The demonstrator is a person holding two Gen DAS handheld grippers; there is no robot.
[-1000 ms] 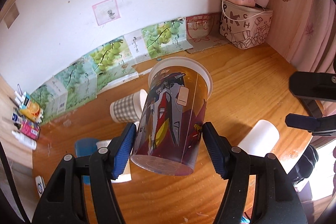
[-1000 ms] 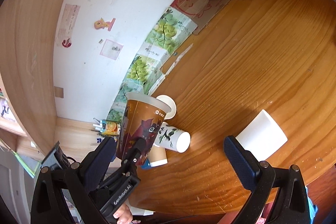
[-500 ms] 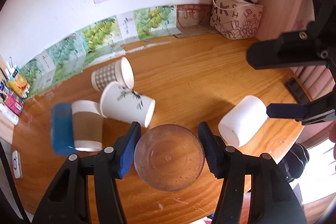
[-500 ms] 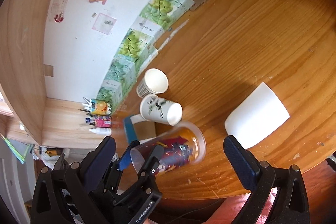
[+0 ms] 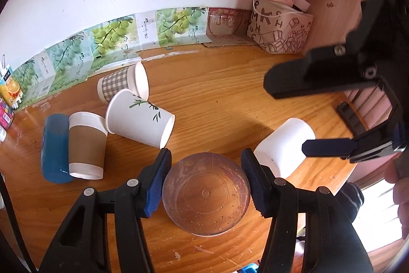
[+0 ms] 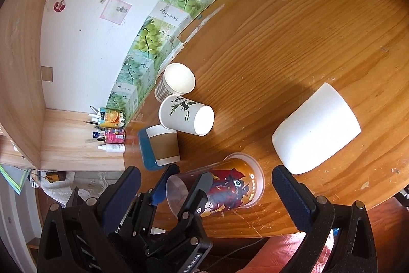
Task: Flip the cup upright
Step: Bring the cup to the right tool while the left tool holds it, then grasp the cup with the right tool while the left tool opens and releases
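Left claw (image 5: 205, 179) pinches the printed plastic cup (image 6: 225, 189), mouth-down on the table (image 6: 294, 42), apparently at its near edge. Right claw (image 6: 205, 192) hangs spread wide. Just beyond the cup lies a white mug (image 6: 317, 129); farther off, the bamboo paper cup (image 5: 140, 118).

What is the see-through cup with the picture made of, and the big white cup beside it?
The printed cup looks like clear glossy plastic: the table's wood shows through its base. The white cup looks like smooth matte ceramic or thick plastic; its plain, opaque wall leaves that open.
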